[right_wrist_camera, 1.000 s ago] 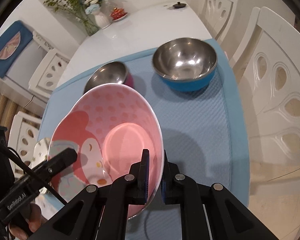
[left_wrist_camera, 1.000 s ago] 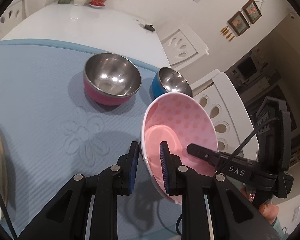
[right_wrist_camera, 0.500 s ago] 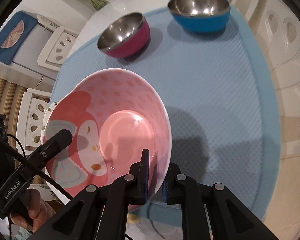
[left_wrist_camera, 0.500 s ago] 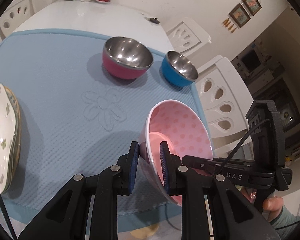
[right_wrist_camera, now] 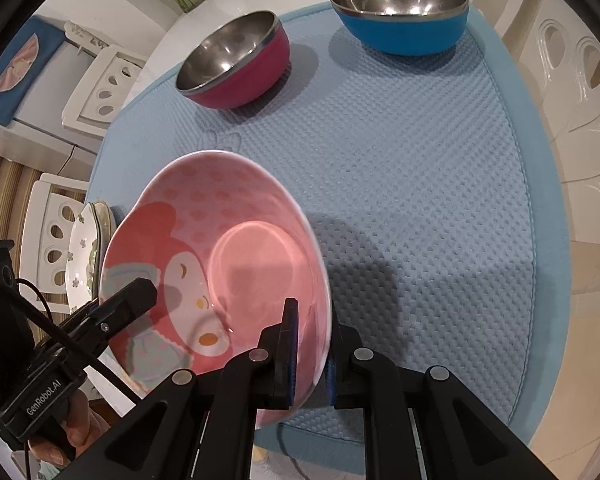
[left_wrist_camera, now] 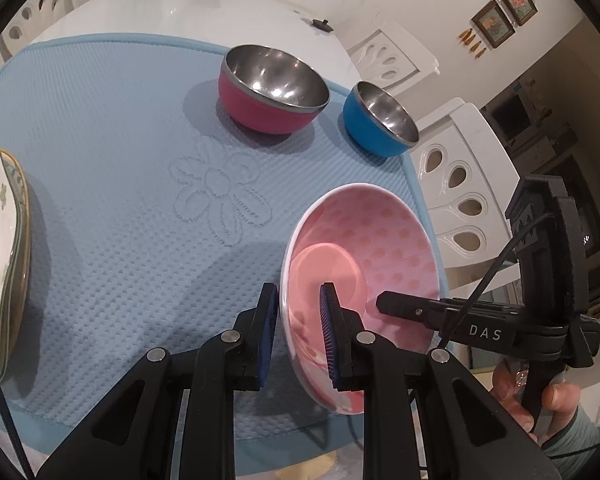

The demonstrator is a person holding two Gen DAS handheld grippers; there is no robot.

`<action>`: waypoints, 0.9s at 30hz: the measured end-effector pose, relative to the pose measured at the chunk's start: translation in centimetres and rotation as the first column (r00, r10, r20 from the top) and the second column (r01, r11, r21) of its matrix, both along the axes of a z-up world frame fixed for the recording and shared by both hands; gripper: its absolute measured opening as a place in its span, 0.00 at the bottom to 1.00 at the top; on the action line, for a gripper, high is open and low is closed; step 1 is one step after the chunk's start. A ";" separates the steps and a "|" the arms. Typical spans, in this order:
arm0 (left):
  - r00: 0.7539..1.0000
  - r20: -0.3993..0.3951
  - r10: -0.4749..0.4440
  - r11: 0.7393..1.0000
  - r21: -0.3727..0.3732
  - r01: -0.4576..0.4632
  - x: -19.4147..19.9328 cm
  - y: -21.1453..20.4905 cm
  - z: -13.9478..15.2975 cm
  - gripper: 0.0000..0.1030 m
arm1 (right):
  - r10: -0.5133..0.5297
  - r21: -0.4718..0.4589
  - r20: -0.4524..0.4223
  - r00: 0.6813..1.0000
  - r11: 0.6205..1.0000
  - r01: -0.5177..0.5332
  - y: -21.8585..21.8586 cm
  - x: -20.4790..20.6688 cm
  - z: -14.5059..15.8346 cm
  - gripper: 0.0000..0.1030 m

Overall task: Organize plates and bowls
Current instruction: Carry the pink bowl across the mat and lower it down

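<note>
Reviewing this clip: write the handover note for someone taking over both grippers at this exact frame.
Left gripper: jaws straddle the near rim of the pink bowl, with a small gap showing on the outer side.
Right gripper: shut on the opposite rim of the same bowl, which is held tilted above the front of the blue mat.
Red bowl and blue bowl sit apart at the mat's far side; stacked plates lie at its left edge.
Done: plates stacked. Left: place the pink bowl, group the bowls.

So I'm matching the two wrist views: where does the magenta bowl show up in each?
Left wrist: magenta bowl upper centre, on the mat, left of the blue bowl.
Right wrist: magenta bowl upper left, again left of the blue bowl.
Shared landmark: the pink bowl, low in both.
</note>
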State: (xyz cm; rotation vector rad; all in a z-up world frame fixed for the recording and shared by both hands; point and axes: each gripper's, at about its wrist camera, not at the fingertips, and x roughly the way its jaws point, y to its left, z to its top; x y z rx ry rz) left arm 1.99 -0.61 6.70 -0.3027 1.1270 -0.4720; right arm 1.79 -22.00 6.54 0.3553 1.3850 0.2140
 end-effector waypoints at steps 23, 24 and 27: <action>1.000 -0.014 0.002 1.000 0.005 -0.002 0.3 1.6 -0.2 0.18 | 0.001 0.066 -0.012 1.000 0.998 0.000 -1.3 0.1 1.0 0.11; 1.000 -0.011 0.003 1.000 0.004 -0.003 0.3 1.7 0.0 0.18 | -0.001 0.071 -0.009 1.000 0.997 0.002 -1.4 0.1 1.2 0.11; 1.000 0.012 -0.011 1.000 0.006 0.011 0.2 2.2 0.8 0.18 | -0.005 0.080 -0.005 1.000 0.997 0.006 -1.7 0.1 1.8 0.11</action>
